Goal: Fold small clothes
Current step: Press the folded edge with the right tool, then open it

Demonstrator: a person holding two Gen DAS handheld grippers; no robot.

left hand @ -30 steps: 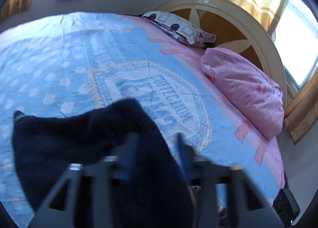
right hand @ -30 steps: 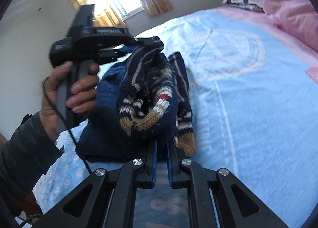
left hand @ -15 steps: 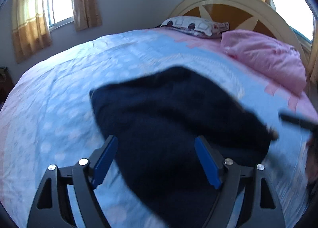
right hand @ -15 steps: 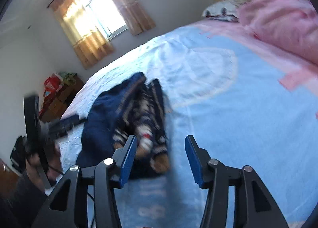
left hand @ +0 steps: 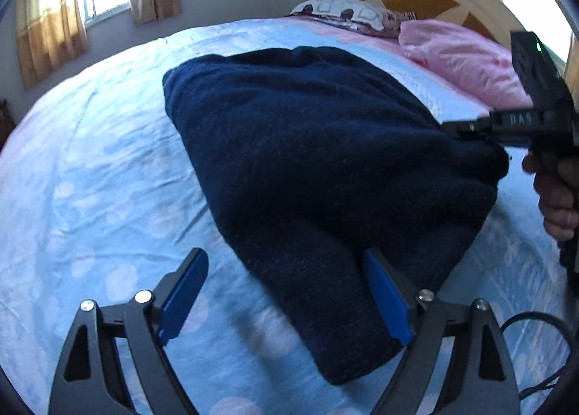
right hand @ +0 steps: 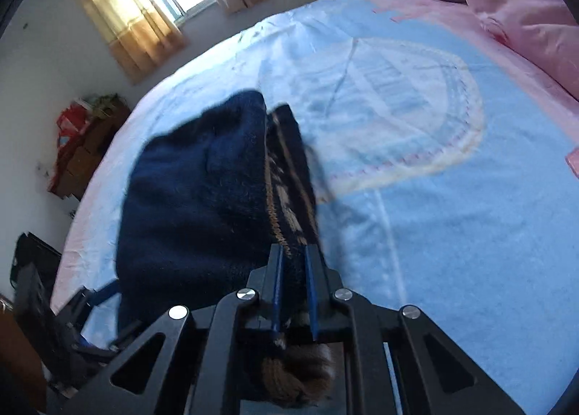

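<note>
Sweater (left hand: 325, 168) lies bunched on the bed (left hand: 90, 179). Left gripper (left hand: 286, 295) jaws wide apart, 1 finger touching the near edge. Right gripper (right hand: 293, 292) clamped on the patterned hem, sweater edge pinched between its 2 fingers.

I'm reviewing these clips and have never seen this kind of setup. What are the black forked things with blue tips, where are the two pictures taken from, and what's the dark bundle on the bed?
There is no robot here. A person holds a hand-operated two-finger gripper in each hand, and each gripper carries a wide-angle camera looking along its fingers.

The left wrist view shows the left gripper, its blue-padded fingers spread open over the near end of a dark navy knitted sweater that lies on the light blue dotted bedsheet. At the right edge of that view you can see the other gripper and the hand holding it.

The right wrist view shows the right gripper closed on the sweater's patterned tan-and-navy edge. A pink pillow sits by the headboard.
</note>
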